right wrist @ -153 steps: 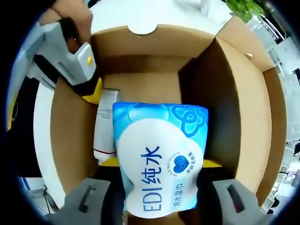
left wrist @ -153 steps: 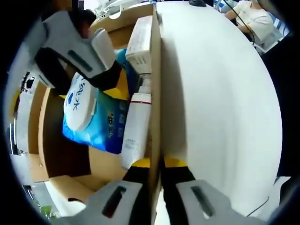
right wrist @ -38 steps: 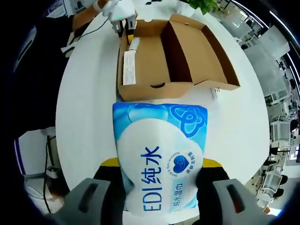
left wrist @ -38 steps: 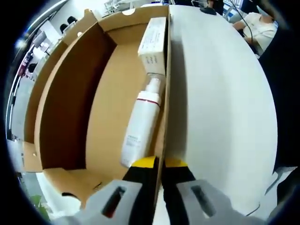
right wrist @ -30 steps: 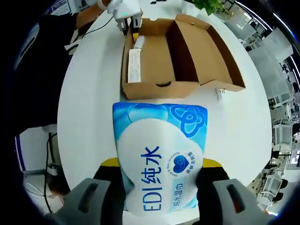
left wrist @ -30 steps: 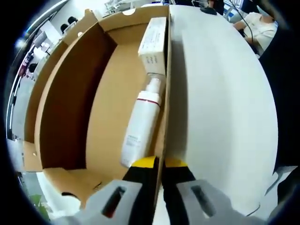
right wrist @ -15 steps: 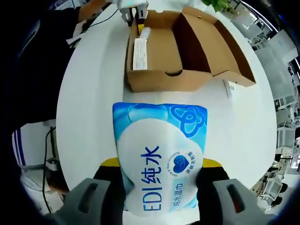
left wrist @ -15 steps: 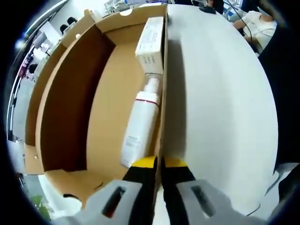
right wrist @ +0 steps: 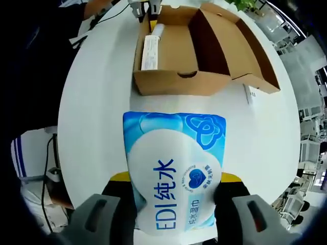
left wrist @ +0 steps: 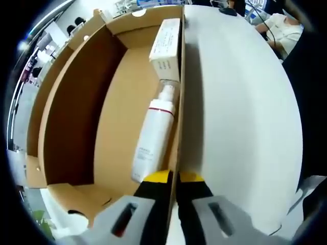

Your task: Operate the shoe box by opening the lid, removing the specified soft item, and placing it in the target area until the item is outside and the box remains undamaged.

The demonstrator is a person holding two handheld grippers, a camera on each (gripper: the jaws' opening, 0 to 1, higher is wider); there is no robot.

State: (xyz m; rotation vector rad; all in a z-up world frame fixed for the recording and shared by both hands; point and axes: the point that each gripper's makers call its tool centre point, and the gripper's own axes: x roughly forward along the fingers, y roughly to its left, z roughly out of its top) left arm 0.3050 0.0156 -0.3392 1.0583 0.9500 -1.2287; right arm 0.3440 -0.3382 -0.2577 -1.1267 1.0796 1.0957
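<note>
Pinching the near right wall of the shoe box [left wrist: 176, 102], the left gripper [left wrist: 172, 179] likely steadies it on the white bench [left wrist: 240, 117]. Right gripper [right wrist: 172, 179], fingers clamped on the wipes pack [right wrist: 173, 173], holds it over the bench, near side of the box. Pack: soft blue-white pouch, unwrinkled; bottle [left wrist: 153, 138] and carton [left wrist: 166, 48] remain inside

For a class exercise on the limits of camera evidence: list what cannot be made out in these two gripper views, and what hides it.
- Small print on the white bottle and white carton: too small, left gripper view.
- Lower end of the blue-and-white wet-wipe pack: cut off at the bottom edge between the right gripper jaws.
- Table under the pack: covered, so no gap is readable.
</note>
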